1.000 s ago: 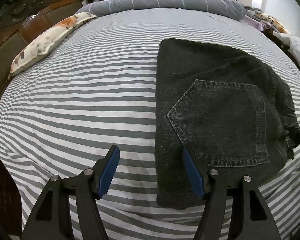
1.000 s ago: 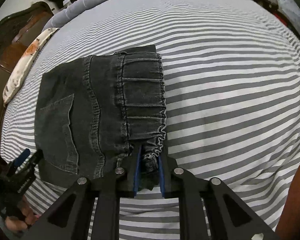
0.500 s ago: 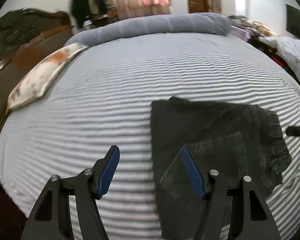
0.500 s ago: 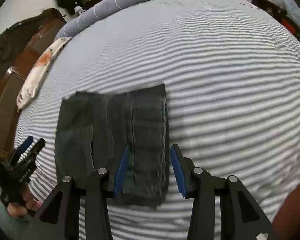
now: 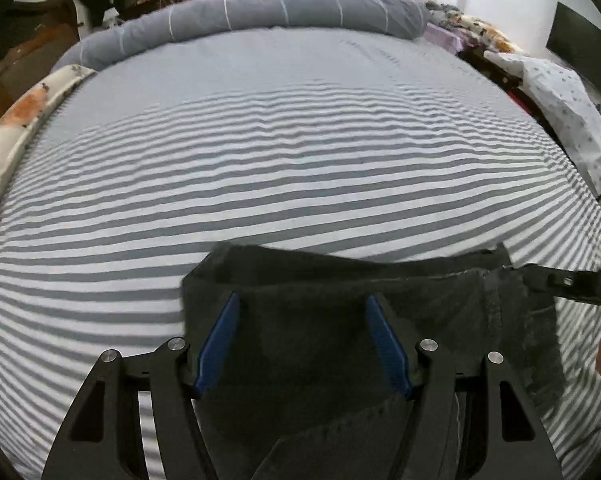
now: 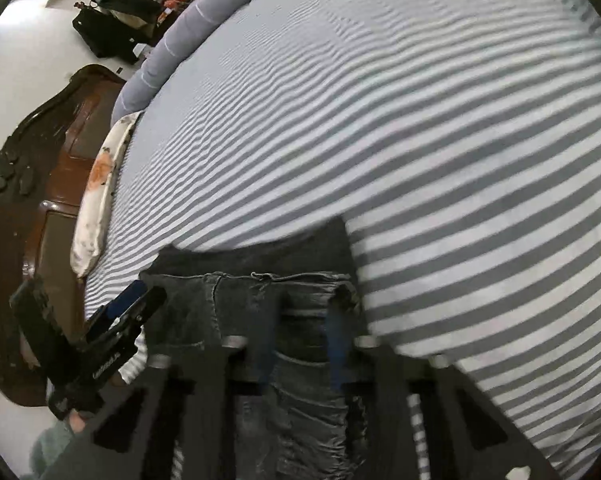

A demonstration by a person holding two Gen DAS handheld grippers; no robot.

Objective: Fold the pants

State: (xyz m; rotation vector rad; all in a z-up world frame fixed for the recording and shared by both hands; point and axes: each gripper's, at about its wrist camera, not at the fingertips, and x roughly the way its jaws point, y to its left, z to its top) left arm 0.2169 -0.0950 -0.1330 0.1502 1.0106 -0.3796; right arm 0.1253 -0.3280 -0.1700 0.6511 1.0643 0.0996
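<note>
The folded black pants [image 5: 380, 320] lie on the striped bed [image 5: 300, 168], low in both frames. Your left hand-held gripper [image 5: 302, 340] stands wide above them, gripping nothing. Your right hand-held gripper [image 6: 300, 344] has just been closing with denim between its blurred fingers.

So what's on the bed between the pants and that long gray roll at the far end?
Nothing. In the left wrist view only bare striped sheet lies between the pants and the roll.
</note>
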